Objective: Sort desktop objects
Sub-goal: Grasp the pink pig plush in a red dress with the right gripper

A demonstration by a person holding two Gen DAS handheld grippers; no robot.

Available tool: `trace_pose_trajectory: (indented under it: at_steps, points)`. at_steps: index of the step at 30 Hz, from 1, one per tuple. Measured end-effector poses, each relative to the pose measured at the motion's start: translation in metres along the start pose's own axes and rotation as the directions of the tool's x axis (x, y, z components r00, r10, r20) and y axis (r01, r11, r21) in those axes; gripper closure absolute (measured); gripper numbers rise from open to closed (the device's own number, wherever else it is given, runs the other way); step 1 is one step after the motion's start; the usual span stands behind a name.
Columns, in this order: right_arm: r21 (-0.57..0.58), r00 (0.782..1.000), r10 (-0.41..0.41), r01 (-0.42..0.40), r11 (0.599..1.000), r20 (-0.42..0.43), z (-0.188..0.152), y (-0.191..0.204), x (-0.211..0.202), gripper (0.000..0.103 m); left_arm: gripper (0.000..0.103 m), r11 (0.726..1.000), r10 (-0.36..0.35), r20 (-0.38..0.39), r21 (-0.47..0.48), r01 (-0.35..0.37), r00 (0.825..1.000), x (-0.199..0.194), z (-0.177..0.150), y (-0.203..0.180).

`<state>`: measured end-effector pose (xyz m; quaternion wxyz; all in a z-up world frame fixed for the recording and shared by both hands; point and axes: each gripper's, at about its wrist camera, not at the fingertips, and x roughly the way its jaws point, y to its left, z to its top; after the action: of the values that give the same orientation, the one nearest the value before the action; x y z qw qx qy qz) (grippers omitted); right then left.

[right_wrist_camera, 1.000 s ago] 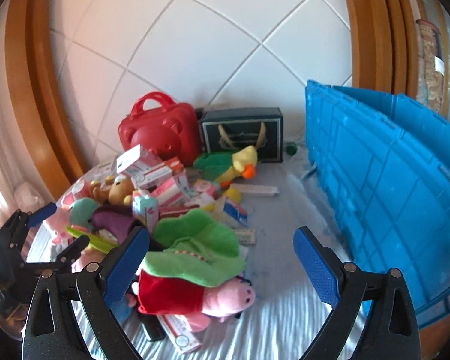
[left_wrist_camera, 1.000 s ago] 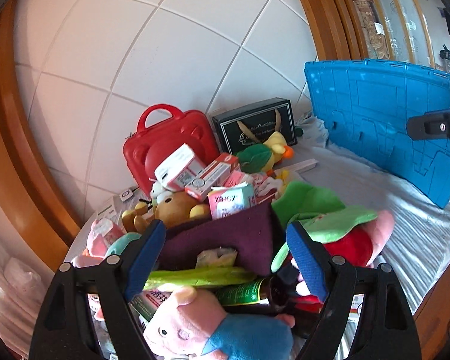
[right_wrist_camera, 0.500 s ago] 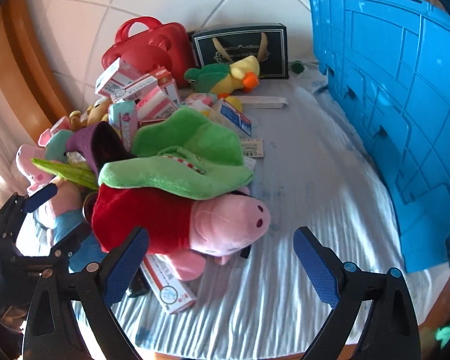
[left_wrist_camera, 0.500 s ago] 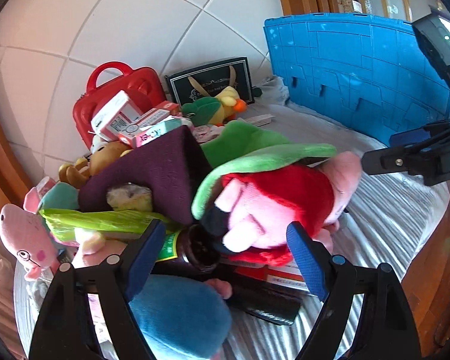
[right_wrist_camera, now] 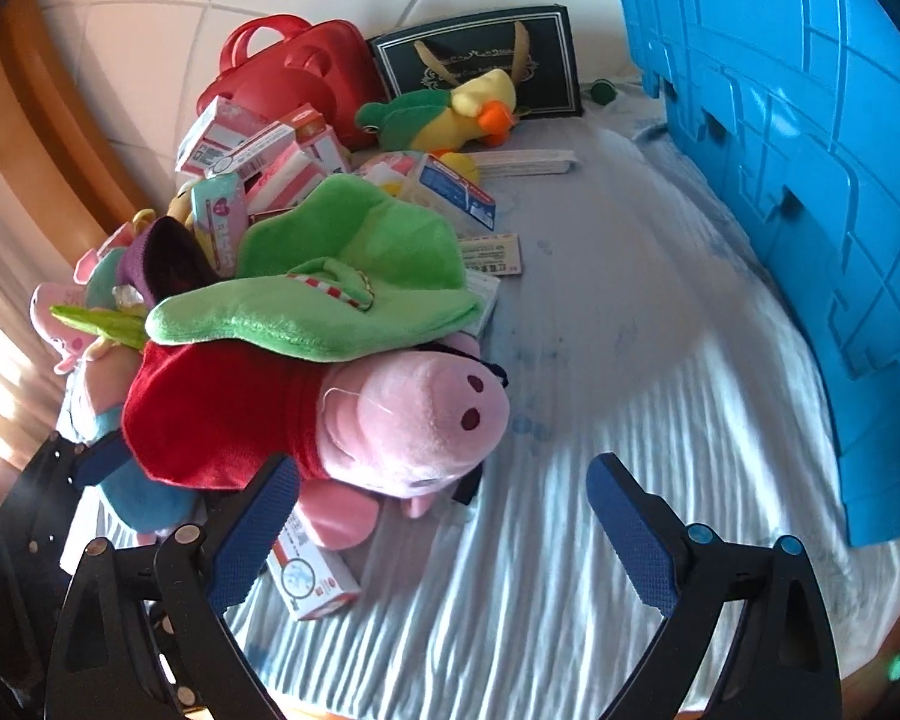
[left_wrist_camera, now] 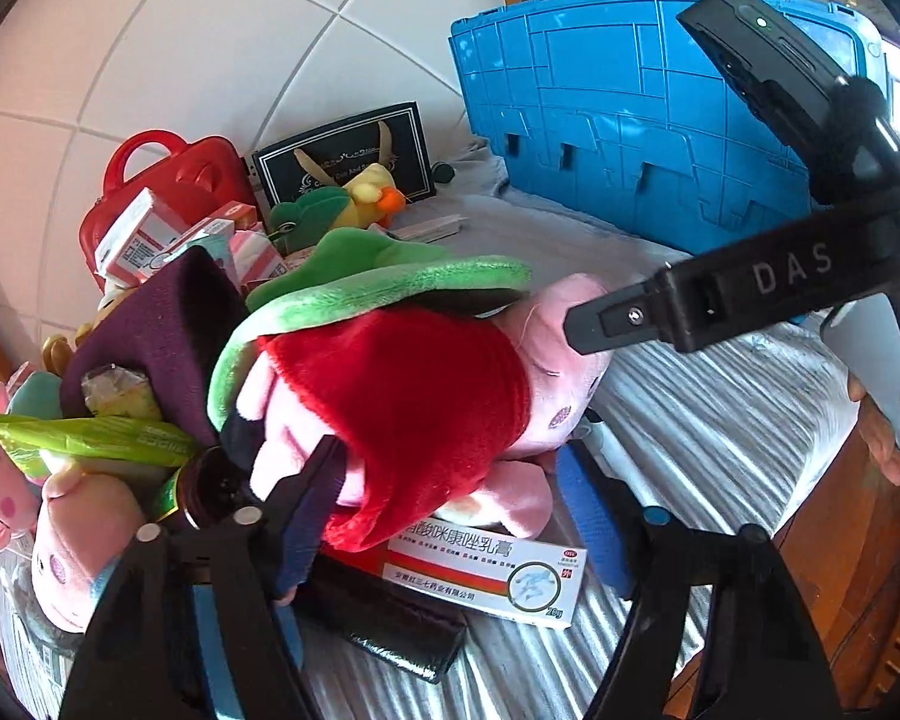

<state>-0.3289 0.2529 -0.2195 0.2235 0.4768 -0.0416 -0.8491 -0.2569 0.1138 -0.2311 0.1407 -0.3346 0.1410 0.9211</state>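
A pink pig plush in a red dress lies at the front of a heap on the striped cloth, with a green plush hat on top of it. My left gripper straddles its red hem and legs. Its jaws are closing, and the left pad touches the dress while the right pad stands clear. A white medicine box lies under the pig. My right gripper hangs just before the pig's snout. Its jaws are wide and closing slightly, with only cloth between them.
A blue crate stands on the right. A red case, a dark gift bag, a duck plush and several medicine boxes fill the back. A brown bottle, purple cloth and black wallet lie at the left.
Both grippers have sunk toward the heap. The left one swung from the purple cloth to the pig plush and its jaws narrowed. The right one now hangs low by the pig's head.
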Motion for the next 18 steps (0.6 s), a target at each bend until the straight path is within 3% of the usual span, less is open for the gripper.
trace_pose_trajectory:
  at_steps: [3, 7, 11, 12, 16, 18]
  points:
    - [0.06, 0.997, 0.074, -0.075, 0.995, 0.005, 0.005, -0.01, 0.009, 0.013, 0.036, 1.0, 0.009, 0.011, 0.004, -0.009, 1.0, 0.004, 0.0, -0.001]
    - [0.14, 0.992, 0.125, -0.125, 0.982, 0.013, 0.011, -0.022, 0.027, 0.022, 0.047, 1.0, 0.005, 0.017, -0.012, -0.005, 1.0, 0.004, -0.001, 0.007]
    - [0.249, 0.976, 0.218, -0.213, 0.945, 0.01, 0.013, -0.032, 0.045, 0.032, 0.053, 1.0, -0.002, 0.008, -0.014, 0.002, 1.0, 0.004, -0.001, 0.011]
    - [0.261, 0.973, 0.231, -0.226, 0.939, 0.012, 0.013, -0.031, 0.048, 0.035, 0.059, 1.0, 0.001, 0.002, -0.014, -0.001, 1.0, 0.005, 0.0, 0.012]
    - [0.215, 0.984, 0.18, -0.179, 0.96, 0.017, 0.015, -0.018, 0.045, 0.043, 0.088, 0.995, -0.09, -0.023, -0.048, 0.089, 0.996, 0.004, 0.005, 0.019]
    - [0.191, 0.984, 0.175, -0.175, 0.966, 0.016, 0.016, -0.012, 0.04, 0.045, 0.088, 0.995, -0.096, -0.029, -0.034, 0.095, 0.995, 0.004, 0.005, 0.019]
